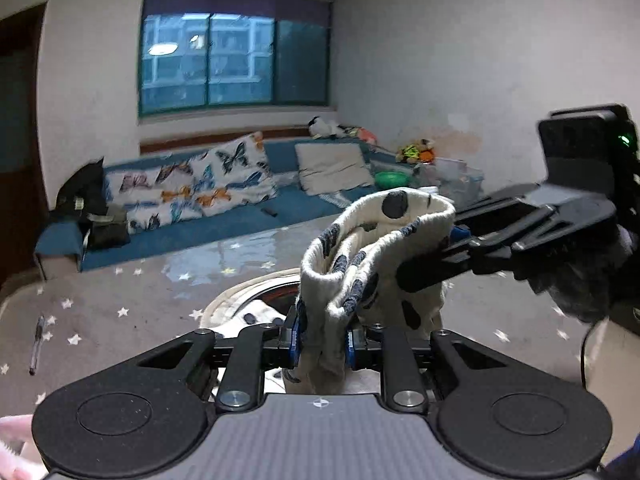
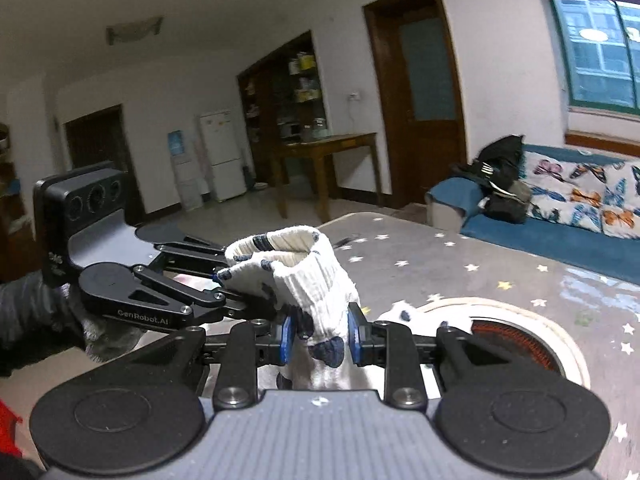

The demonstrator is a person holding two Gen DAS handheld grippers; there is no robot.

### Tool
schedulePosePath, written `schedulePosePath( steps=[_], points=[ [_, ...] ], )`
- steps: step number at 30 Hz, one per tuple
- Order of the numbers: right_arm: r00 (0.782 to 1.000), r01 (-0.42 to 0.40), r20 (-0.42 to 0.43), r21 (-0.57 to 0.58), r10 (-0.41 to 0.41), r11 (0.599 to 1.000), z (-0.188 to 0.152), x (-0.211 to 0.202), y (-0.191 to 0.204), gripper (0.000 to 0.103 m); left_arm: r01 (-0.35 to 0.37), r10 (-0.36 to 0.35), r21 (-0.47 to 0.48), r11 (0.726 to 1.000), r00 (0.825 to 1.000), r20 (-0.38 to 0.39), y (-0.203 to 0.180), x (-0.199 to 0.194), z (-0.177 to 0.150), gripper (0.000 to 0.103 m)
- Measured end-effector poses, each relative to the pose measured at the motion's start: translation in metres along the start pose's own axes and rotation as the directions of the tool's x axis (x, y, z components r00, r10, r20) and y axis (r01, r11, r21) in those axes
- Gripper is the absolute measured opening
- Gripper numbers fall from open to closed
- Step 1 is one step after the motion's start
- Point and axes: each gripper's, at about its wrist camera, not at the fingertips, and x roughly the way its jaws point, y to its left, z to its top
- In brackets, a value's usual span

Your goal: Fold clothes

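Garment: a white knitted garment [image 1: 376,248] with dark blue spots, bunched up and held in the air between the two tools; its ribbed opening gapes upward; what kind of clothing it is cannot be told
Left gripper [image 1: 322,346]: jaws nearly together, blue pads pressing the lower bunch of the cloth from both sides; the fabric rises from between them
Right gripper [image 2: 318,336]: jaws narrowed the same way, blue pads clamped on a fold of the same cloth [image 2: 304,276]; in the left wrist view it reaches in from the right, fingers buried in the upper fold
Hands: a grey gloved hand [image 2: 96,320] carries the left tool
Below: a grey table cover [image 1: 120,292] printed with small stars; a round cream-rimmed fitting [image 2: 520,340] with a dark red coil lies beneath the cloth
Table edge: a pen [image 1: 37,344] lies at the left
Room: a blue sofa [image 1: 224,220] with butterfly cushions [image 1: 188,188] under a window [image 1: 236,52]; a white fridge [image 2: 220,152] and a wooden door [image 2: 424,92] beyond
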Motion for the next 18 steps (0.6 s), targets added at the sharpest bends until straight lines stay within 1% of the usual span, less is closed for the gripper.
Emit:
schedulePosePath(
  steps=[3,5,8,9,15,16,18],
  points=[
    [0.999,0.032,-0.024,0.024,-0.031,0.999,0.007,0.028,-0.020,0.025,-0.013,0.012,-0.034,0.999,0.999,-0.035,0.022,0.029,0.007,0.023],
    [0.998,0.049,-0.043,0.048,-0.047,0.998,0.010,0.046,-0.034,0.025,-0.008,0.004,-0.063,0.998,0.998,-0.059,0.037,0.047,0.010,0.023],
    [0.996,0.070,-0.067,0.084,-0.065,0.994,0.012,0.070,-0.053,0.025,-0.005,-0.006,-0.109,0.994,0.995,-0.103,0.058,0.074,0.009,0.023],
    [0.995,0.073,-0.075,0.096,-0.066,0.993,0.012,0.077,-0.059,0.025,-0.017,0.004,-0.114,0.993,0.993,-0.118,0.064,0.084,0.008,0.024],
    [0.987,0.112,-0.134,0.189,-0.088,0.976,-0.001,0.126,-0.093,0.025,-0.045,0.006,-0.203,0.978,0.982,-0.188,0.100,0.123,-0.007,0.026],
    [0.986,0.118,-0.142,0.201,-0.090,0.972,-0.003,0.132,-0.097,0.028,-0.054,0.010,-0.215,0.975,0.980,-0.198,0.105,0.127,-0.009,0.027],
    [0.984,0.130,-0.151,0.222,-0.098,0.966,-0.008,0.143,-0.106,0.029,-0.071,0.019,-0.241,0.968,0.978,-0.209,0.113,0.135,-0.013,0.027]
  ],
)
